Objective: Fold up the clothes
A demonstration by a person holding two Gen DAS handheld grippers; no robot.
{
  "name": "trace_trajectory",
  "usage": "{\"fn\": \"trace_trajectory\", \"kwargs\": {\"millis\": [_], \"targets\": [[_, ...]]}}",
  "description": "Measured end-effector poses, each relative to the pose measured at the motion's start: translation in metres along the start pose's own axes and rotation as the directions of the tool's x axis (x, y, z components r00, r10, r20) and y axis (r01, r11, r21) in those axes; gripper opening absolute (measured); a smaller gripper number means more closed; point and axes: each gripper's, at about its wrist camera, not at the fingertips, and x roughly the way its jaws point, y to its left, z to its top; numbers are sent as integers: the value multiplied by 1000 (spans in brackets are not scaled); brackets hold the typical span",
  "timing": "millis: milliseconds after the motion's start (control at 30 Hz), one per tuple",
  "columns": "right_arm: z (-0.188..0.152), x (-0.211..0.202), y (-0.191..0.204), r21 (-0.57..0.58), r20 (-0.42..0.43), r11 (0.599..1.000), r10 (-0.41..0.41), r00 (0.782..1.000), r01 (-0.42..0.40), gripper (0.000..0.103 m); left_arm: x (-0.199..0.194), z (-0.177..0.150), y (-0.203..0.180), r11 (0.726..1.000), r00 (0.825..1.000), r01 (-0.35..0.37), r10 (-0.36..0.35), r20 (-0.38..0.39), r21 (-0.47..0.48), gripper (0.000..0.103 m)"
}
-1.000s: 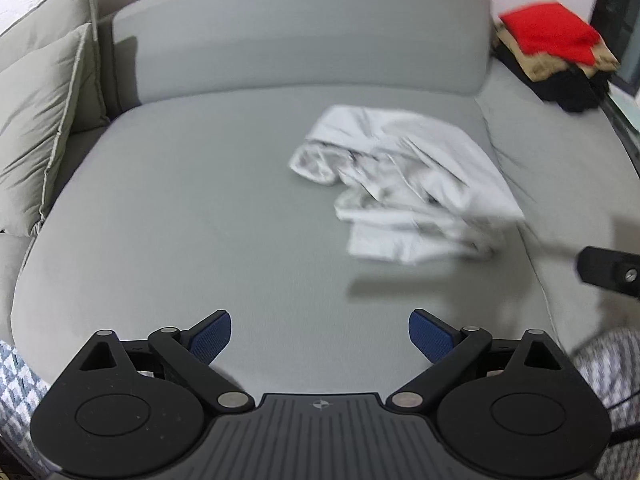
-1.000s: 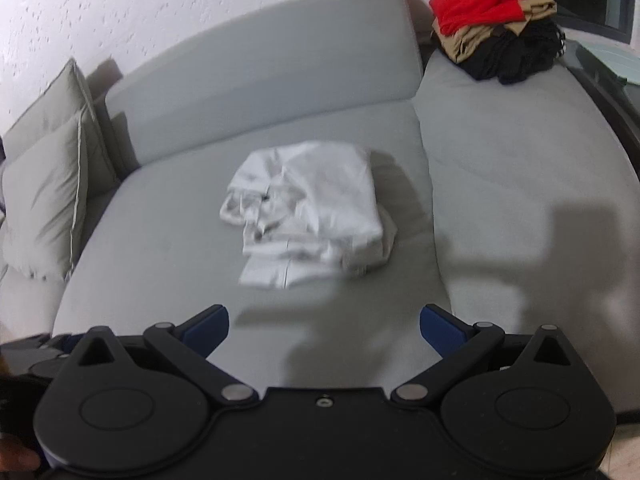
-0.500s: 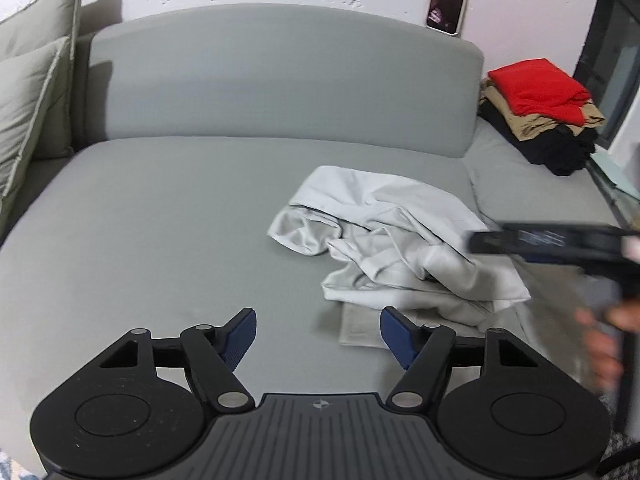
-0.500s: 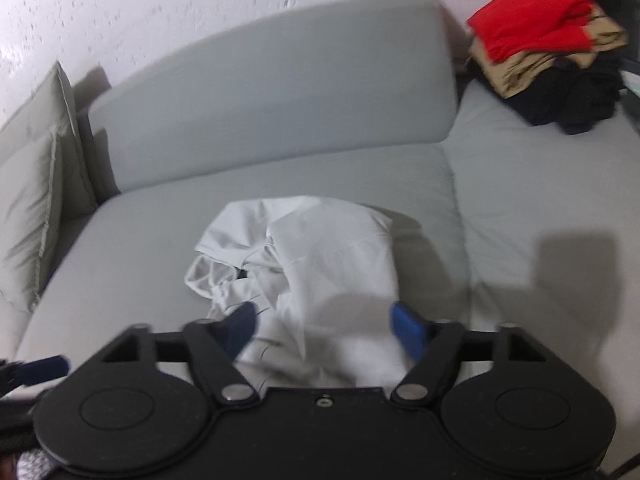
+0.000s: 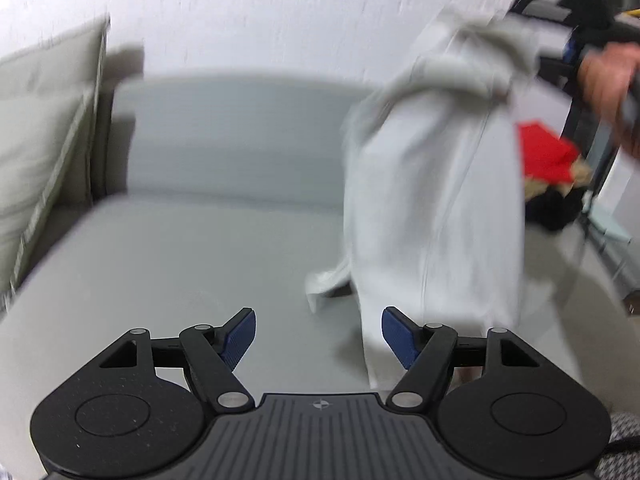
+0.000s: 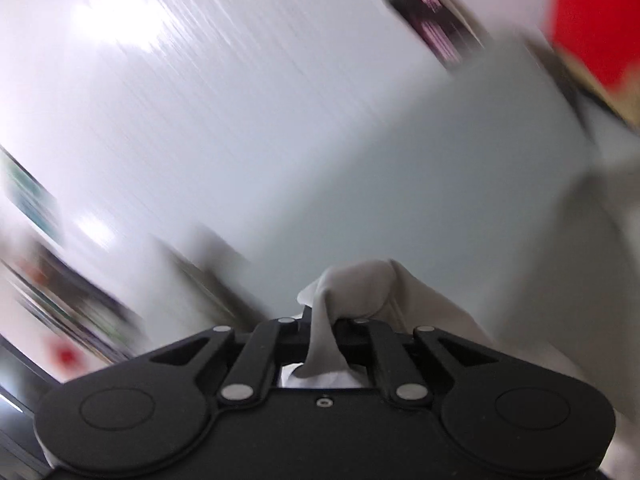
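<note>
A pale grey garment [image 5: 432,184] hangs in the air over the grey sofa seat [image 5: 180,264], its lower end trailing near the cushion. The right gripper [image 6: 326,320] is shut on a bunched fold of this garment [image 6: 352,292], with cloth squeezed between the jaws and draping off to the right. In the left wrist view that right gripper [image 5: 560,12] shows at the upper right, held by a hand [image 5: 608,80], blurred by motion. My left gripper [image 5: 318,334] stands open low over the seat, its blue pads [image 5: 240,336] empty, just left of the hanging cloth.
Light cushions [image 5: 44,152] lean at the sofa's left end. A stack of folded clothes, red on top [image 5: 548,156], sits at the right end. A white wall [image 5: 260,20] rises behind the backrest. The right wrist view is heavily motion-blurred.
The right gripper closed on the garment and lifted it off the seat, swinging upward. The left gripper stayed open and tilted up toward the backrest.
</note>
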Motion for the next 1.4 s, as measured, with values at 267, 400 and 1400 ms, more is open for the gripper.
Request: {"fn": "trace_trajectory", "kwargs": {"millis": [267,400,1400], "targets": [[-15,-134,13,208,213,974,40,976,-86,12,-58,17,15,996,989,89,-91,117,19,72],[-81,-166,-42,183,-50,956,-223,973,229,68,-81,5,14,987,987,132,-139,79,91,76],[-149,-158,-185,73,-147,894,-429,891,442,50,255,-53,48,694,820,346,-551,-155,-632,46]]}}
